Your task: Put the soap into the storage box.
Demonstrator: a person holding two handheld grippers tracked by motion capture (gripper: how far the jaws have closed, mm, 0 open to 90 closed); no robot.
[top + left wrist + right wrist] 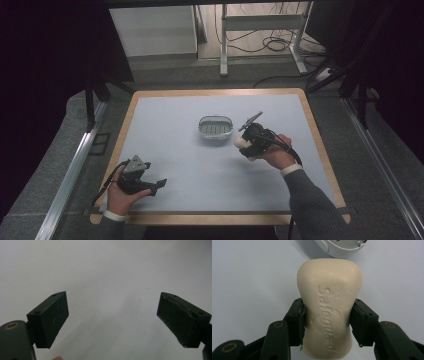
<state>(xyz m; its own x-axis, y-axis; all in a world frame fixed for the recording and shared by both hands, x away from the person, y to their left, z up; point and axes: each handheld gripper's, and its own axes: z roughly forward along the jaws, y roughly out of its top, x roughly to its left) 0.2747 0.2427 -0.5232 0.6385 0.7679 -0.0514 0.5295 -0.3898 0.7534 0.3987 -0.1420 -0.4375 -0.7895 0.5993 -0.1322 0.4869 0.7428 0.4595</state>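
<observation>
A: Near edge first. Left gripper [159,184] sits low at the front-left of the table [165,115], jaws spread wide, nothing between them, just bare blue-grey surface in the left gripper view. Looks parked out of the way so it doesn't cross the working side.

B: And the other one?

A: Right gripper [327,322] is clamped on the soap bar [329,302]. Pads press into the narrowed waist of the bar, one each side, embossed face toward the camera. Gripping the waist makes sense: the flared ends stop it sliding out lengthwise.

B: Where's the bar relative to the dish?

A: In the high view, right gripper [246,142] carries the soap just right of and a bit nearer than the soap dish [216,127], which sits mid-table. From the right gripper view the dish rim [342,248] is just past the bar's far end. Can't tell if they touch.

B: So heading for the dish?

A: My read, yes. Far end leads, so it can go in lengthwise.
</observation>
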